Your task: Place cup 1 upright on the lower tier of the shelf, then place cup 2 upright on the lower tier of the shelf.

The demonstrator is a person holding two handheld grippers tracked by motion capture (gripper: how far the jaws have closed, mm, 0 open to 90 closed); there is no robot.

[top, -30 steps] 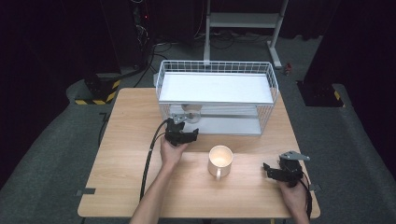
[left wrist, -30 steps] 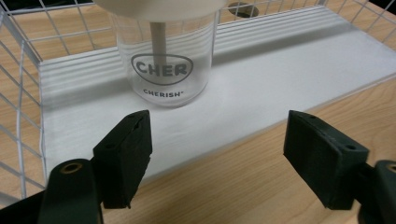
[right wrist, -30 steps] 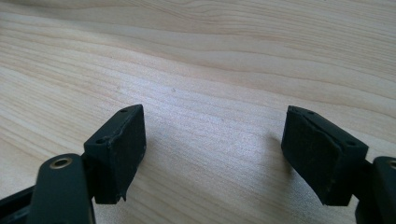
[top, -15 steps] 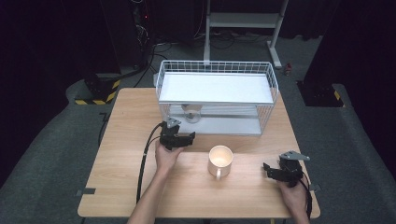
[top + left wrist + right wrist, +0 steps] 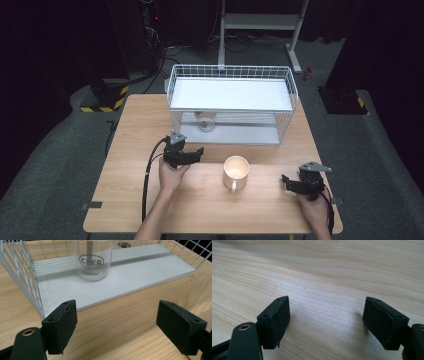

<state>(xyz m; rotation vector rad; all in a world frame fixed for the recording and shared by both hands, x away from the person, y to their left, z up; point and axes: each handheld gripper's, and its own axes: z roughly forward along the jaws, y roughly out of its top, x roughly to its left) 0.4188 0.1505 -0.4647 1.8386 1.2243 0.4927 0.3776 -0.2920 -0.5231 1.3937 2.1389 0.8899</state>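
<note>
The left gripper (image 5: 196,153) is backing away from the white wire rack (image 5: 232,75) with two white shelf boards: a second ago it was reaching right up to the lower shelf, half a second ago it was already clear of it, and now it is hanging near the rack's open front, over the pale wooden table (image 5: 130,130). Its jaws are standing wide apart with nothing between them. The clear glass cup with dark lettering (image 5: 91,258) is standing upright on the rack's lower shelf, toward the rack's left end, and the left gripper view is looking straight at it across the shelf edge. That retreat, empty-handed, suggests the glass has just been set down in the rack and this part of the work is finishing. The cream ceramic mug with a handle (image 5: 236,171) is waiting on the table in front of the rack, well apart from it, and is probably next. The right gripper (image 5: 288,183) is resting low over the table, off to the right of the mug, jaws spread wide and holding nothing, unmoved over this second.
</note>
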